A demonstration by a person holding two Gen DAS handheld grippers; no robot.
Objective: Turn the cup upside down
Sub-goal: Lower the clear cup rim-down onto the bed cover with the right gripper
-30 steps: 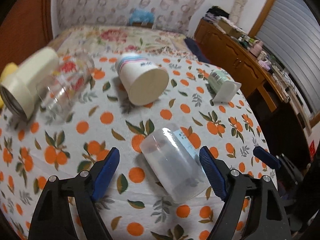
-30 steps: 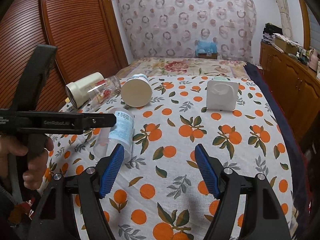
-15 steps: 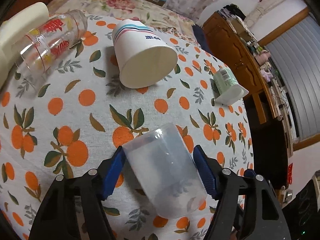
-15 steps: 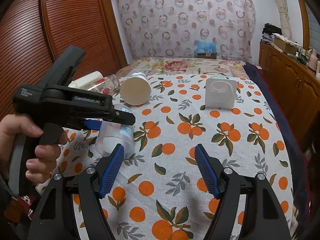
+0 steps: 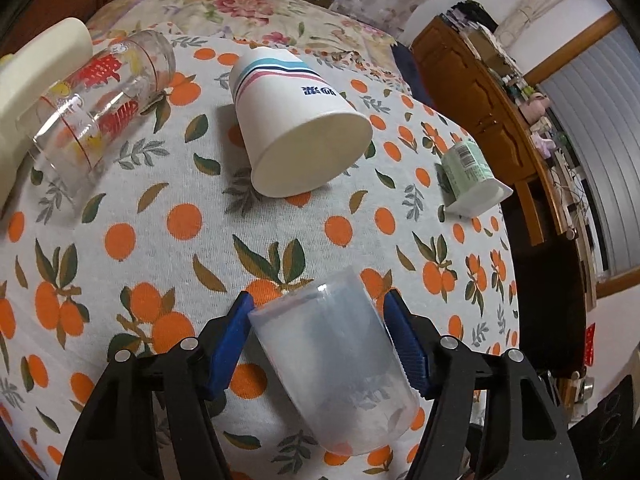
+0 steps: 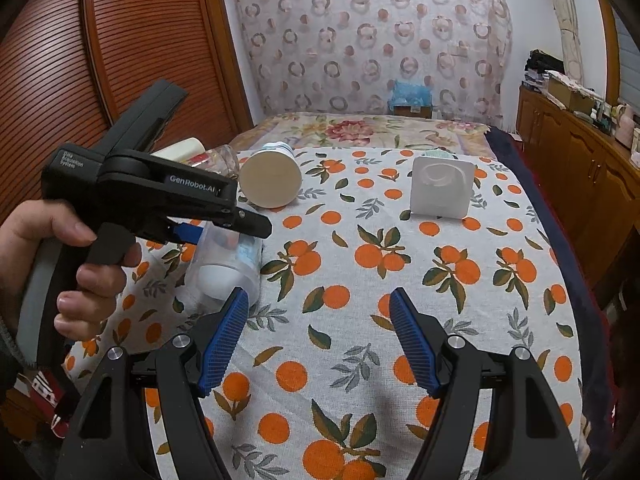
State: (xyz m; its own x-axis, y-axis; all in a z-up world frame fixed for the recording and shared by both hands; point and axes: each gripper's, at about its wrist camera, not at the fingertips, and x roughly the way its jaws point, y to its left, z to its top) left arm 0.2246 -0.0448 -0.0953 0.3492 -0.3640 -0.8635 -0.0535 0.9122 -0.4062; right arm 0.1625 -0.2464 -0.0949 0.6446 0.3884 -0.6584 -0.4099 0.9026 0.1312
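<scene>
The left gripper has its blue pads closed against the two sides of the translucent plastic cup, which lies on its side on the orange-print tablecloth at the near left part of the table; the jaws stand only as wide as the cup's body and appear to press it, though whether the cup is already lifted clear of the cloth cannot be told. Gripping across the barrel rather than the rim seems sensible, since it leaves the wrist free to roll the cup over and set its mouth down. In the right wrist view the same cup shows beneath the black body of the left tool, held by the person's left hand. The right gripper hangs over bare cloth nearer the middle, jaws spread wide and holding nothing, probably kept out of the way. The cup is frosted, see-through and slightly tapered, with faint pale lettering on its wall and a light label on one side. Beyond it lie a paper cup with coloured stripes, a printed glass and a small green tub, all on their sides and well apart from the grasp.
</scene>
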